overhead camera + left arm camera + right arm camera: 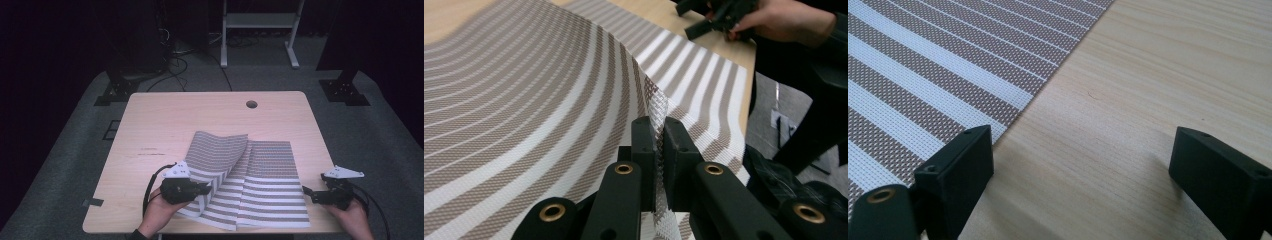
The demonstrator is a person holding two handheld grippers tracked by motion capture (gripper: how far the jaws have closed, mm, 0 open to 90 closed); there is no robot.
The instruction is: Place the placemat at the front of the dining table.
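While your left gripper (202,190) pinches near-left edge of brown-and-white striped woven placemat (260,187), lower centre of frame, flap lifts and curls: light, flexible, springy weave. Right gripper (311,194) jaws wide, empty, beside mat's right edge; grip edges, not middle.

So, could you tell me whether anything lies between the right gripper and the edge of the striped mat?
Nothing visible does. The right gripper is open over bare table, just beside the striped mat edge. The left gripper already pinches the mat's other side.
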